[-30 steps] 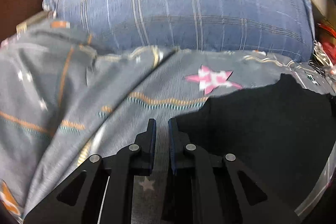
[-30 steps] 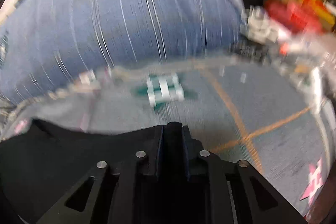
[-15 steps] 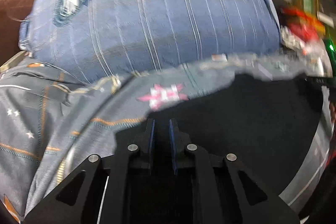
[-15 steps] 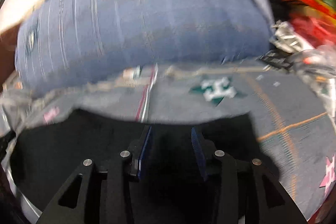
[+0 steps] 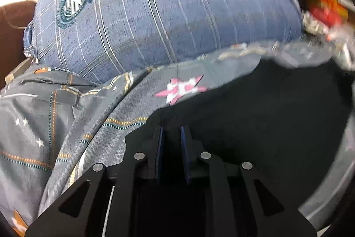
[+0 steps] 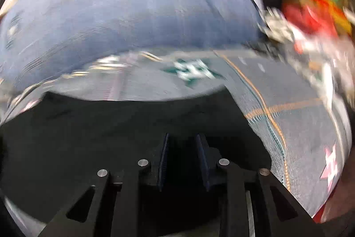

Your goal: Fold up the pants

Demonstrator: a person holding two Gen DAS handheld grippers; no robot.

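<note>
The black pants (image 5: 266, 126) lie on a grey patterned bedsheet (image 5: 55, 126), their edge just past a pink star print (image 5: 182, 89). My left gripper (image 5: 170, 129) hangs over the pants' left edge. Its jaws are opening, with a narrow gap, and I cannot see the pads press on cloth. In the right wrist view the pants (image 6: 111, 121) fill the lower left. My right gripper (image 6: 183, 136) sits over them with its jaws apart and closing. Only dark cloth shows between the pads, and it is not pinched.
A big blue checked pillow (image 5: 166, 14) lies across the back of the bed, seen also as the pillow (image 6: 133, 14) in the right view. Red and silver clutter (image 6: 310, 10) is piled at the far right. A green star print (image 6: 193, 70) marks the sheet (image 6: 299, 126) beyond the pants.
The left gripper slid from the grey sheet onto the black pants and its gap widened a little. The right gripper's jaws went from shut to wide apart, then narrowed somewhat.
</note>
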